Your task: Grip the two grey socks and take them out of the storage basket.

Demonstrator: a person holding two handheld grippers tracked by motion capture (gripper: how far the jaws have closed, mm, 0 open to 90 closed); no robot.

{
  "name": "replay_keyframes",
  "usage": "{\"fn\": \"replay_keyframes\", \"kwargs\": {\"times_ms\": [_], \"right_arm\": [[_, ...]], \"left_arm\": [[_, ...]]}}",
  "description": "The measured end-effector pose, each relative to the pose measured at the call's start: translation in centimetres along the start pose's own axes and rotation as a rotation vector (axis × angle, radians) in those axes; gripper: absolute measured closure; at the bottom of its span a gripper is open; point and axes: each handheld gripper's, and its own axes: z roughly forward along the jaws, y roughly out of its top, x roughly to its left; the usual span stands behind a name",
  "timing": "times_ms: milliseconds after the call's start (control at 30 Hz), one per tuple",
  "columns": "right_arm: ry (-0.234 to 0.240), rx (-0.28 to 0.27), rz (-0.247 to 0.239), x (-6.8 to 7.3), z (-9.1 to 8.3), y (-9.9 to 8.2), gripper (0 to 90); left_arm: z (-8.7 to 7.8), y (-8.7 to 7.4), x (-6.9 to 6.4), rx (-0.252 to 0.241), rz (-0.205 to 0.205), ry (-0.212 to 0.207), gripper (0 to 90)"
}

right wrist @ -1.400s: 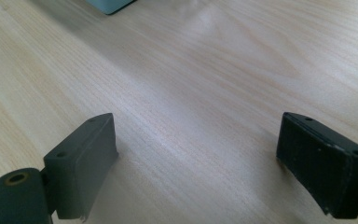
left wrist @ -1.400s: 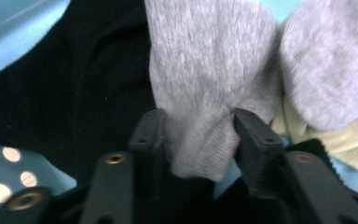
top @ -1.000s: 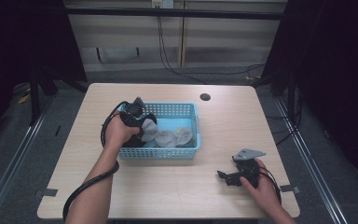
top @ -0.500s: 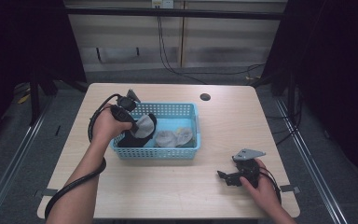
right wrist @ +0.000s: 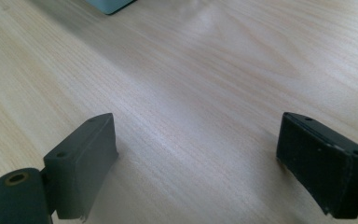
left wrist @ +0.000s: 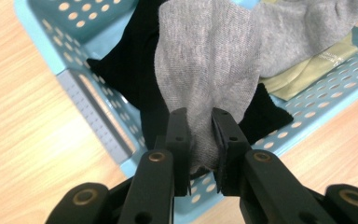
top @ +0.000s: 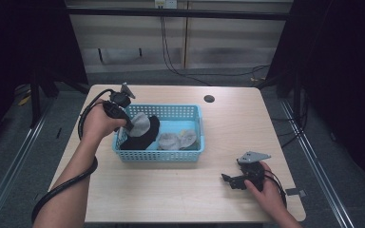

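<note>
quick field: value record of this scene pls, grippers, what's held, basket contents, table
left gripper: jaws shut on grey sock, lifted above the basket's left end
right gripper: jaws open, nothing between them, low over bare table near the front right
basket: light blue, perforated, mid table
in basket: black sock, more grey socks, a yellowish-green piece
table: light wood, a dark round hole near the far edge

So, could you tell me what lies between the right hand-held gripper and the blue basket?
Only bare wooden table: in the high view, nothing sits between the right hand-held gripper and the blue basket.
</note>
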Motion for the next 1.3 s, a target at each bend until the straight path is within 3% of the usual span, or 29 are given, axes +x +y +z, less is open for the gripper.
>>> {"fn": "replay_keyframes", "kwargs": {"times_ms": [500,867,1300], "right_arm": [[0.000,0.000,0.001,0.0,0.0,0.0,11.5],[0.000,0.000,0.001,0.0,0.0,0.0,11.4],[0.000,0.002,0.004,0.0,0.0,0.0,11.4]], "left_arm": [[-2.5,-1.7,2.1,0.000,-0.056,0.029,78.7],[-3.9,-4.0,4.3,-0.021,-0.129,0.051,78.7],[-3.5,-7.1,6.7,-0.021,-0.216,0.071,78.6]]}}
